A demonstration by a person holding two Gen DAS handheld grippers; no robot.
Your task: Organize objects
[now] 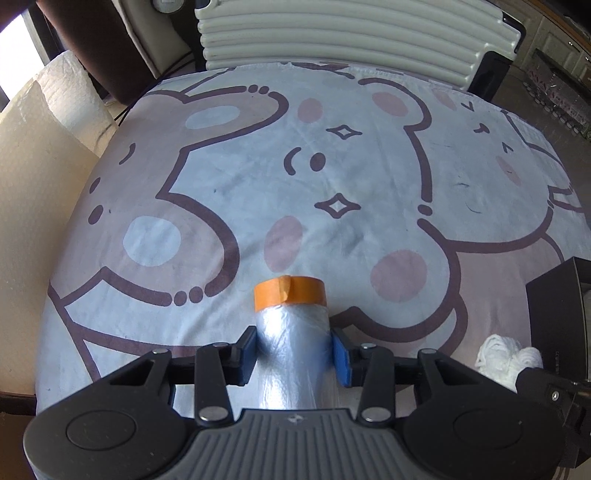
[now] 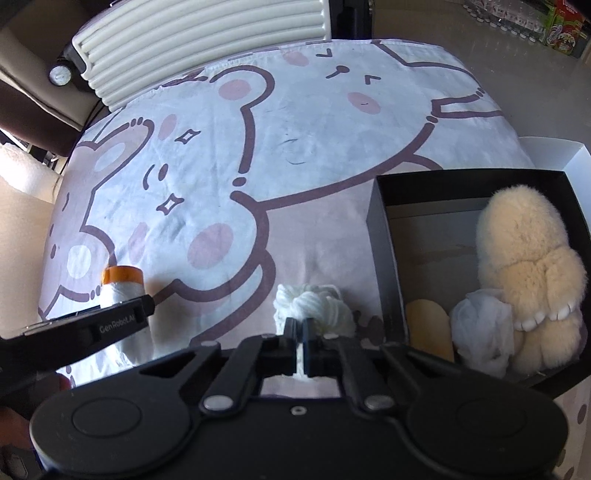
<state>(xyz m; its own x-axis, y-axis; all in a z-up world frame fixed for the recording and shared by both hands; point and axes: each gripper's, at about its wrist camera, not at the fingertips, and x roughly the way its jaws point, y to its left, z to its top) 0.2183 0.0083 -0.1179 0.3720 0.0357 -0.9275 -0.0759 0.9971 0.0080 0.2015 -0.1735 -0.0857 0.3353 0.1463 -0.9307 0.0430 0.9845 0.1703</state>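
My left gripper (image 1: 293, 350) is shut on a roll of clear plastic film with an orange tape end (image 1: 290, 295), held just above the cartoon bear cloth; the roll also shows in the right wrist view (image 2: 122, 284). My right gripper (image 2: 298, 332) is shut on a bundle of white yarn (image 2: 314, 302), which also shows in the left wrist view (image 1: 506, 354). A black open box (image 2: 380, 236) sits to the right and holds a cream plush toy (image 2: 524, 251), a white crumpled item (image 2: 480, 325) and a tan oval piece (image 2: 430, 328).
The cloth (image 1: 332, 177) covers the table. A white ribbed suitcase (image 1: 351, 33) stands behind the far edge. A roll of white foam wrap (image 1: 70, 92) stands at the left. The box corner (image 1: 554, 306) shows at the right in the left wrist view.
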